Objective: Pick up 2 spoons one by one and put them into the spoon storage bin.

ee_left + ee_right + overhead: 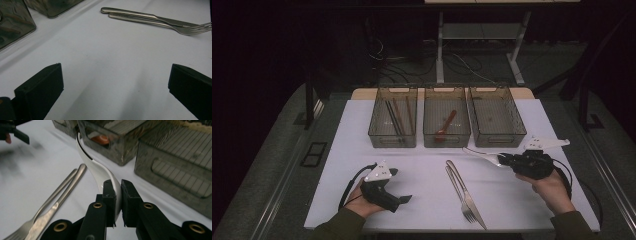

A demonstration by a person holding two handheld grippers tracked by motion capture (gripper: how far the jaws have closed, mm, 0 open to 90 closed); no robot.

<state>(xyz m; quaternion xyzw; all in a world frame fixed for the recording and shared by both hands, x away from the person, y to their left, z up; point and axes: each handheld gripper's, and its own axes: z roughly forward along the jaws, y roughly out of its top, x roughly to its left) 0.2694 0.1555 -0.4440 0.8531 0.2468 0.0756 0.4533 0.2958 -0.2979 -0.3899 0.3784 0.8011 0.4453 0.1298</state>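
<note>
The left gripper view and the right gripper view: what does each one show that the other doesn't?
The left gripper view alone shows the left gripper with its black jaws wide apart over bare white table cover. The right gripper view alone shows the right gripper clamped on a white ceramic spoon, and an orange-brown spoon inside a smoky clear plastic bin. Both show the steel fork and steel knife lying side by side.

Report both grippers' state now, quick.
Left gripper: open, fingers wide apart, holding nothing.
Right gripper: closed on the white spoon, lifted off the table.
</note>
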